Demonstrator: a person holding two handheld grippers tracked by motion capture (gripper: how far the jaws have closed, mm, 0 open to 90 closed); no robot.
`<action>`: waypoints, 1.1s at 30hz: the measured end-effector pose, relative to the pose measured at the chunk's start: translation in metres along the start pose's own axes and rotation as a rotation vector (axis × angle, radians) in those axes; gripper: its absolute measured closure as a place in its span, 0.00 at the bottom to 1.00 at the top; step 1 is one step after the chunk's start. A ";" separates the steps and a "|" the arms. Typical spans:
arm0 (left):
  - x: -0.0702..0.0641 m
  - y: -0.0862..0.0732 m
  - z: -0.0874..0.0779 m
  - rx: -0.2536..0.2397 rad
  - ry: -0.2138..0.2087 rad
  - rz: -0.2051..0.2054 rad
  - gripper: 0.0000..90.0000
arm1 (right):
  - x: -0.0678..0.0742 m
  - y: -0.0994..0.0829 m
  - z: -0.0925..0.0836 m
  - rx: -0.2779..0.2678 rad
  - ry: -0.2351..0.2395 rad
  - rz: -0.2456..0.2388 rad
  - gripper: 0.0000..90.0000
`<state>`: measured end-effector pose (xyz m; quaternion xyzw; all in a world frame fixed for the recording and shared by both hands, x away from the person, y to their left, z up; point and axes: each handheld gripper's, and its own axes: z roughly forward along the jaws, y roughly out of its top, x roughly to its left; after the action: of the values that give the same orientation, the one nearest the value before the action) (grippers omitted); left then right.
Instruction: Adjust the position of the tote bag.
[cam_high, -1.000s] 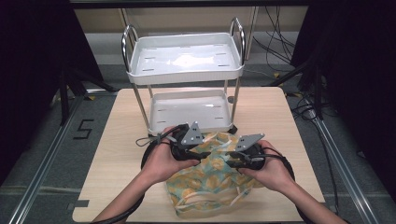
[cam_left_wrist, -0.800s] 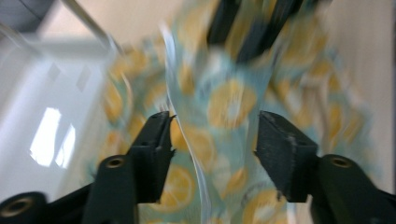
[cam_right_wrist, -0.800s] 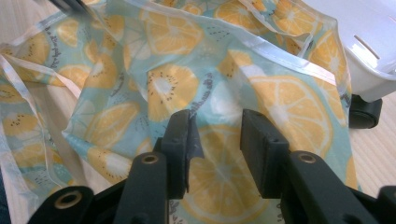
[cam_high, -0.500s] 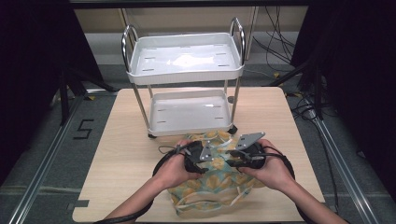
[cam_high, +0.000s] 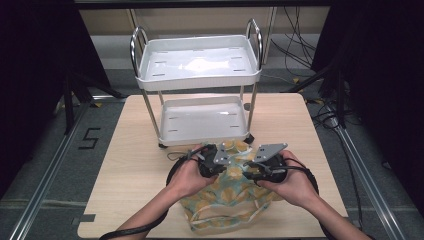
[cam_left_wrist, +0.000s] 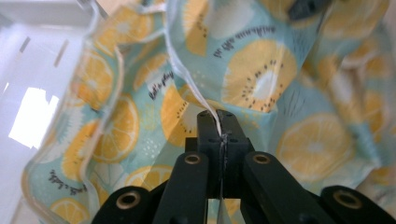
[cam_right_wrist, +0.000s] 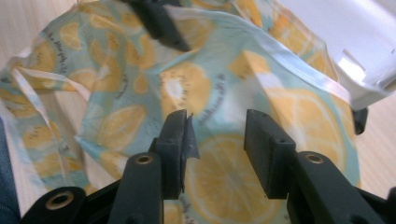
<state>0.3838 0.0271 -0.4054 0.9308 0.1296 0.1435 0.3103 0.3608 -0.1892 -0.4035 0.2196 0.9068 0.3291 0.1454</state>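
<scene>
**Left jaws pinch the fruit-print bag's white hem; right jaws stand apart over the cloth**

High view: a soft cloth bag (cam_high: 235, 200) printed with yellow citrus and kiwi slices on pale teal lies crumpled on the pale wooden table (cam_high: 125, 165), under both hands. The left gripper (cam_high: 220, 162) and right gripper (cam_high: 255, 172), both black with grey three-cornered plates, sit close together over the bag's upper edge, tips facing each other. Beyond the fingertips stands a two-tier white plastic cart (cam_high: 200, 85) with curved chrome handles, its lower tray just past the bag. White drawstring loops trail from the bag on the near side of the grippers.

Left gripper view: the black jaws have just been closing and are now pressed together, with a thin white hem (cam_left_wrist: 205, 100) of the bag caught between the pads. The hem rises from the fingertips as a narrow folded strip; the printed fabric hangs in loose folds on both sides and beyond the tips. The glossy white cart lies to the left.

Right gripper view: the jaws have just been opening and stand spread, a clear gap between the flat rectangular pads. The bag's smooth fabric lies just beyond and beneath the fingertips, showing through the gap; no pad presses on it. The left gripper's dark tip sits farther off, at the cloth's far edge.
</scene>
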 end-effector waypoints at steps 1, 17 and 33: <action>0.002 0.003 -0.003 -0.014 -0.005 -0.018 0.99 | 0.002 0.001 -0.003 -0.005 -0.003 -0.012 0.67; 0.028 0.028 0.001 -0.127 0.045 -0.234 0.99 | 0.024 -0.004 0.001 0.030 0.026 -0.115 0.70; 0.037 0.029 0.013 -0.123 0.114 -0.248 0.99 | -0.004 -0.008 0.022 0.035 -0.008 -0.058 0.52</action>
<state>0.4271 0.0098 -0.3903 0.8772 0.2520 0.1642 0.3742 0.3703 -0.1850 -0.4247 0.1969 0.9178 0.3081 0.1545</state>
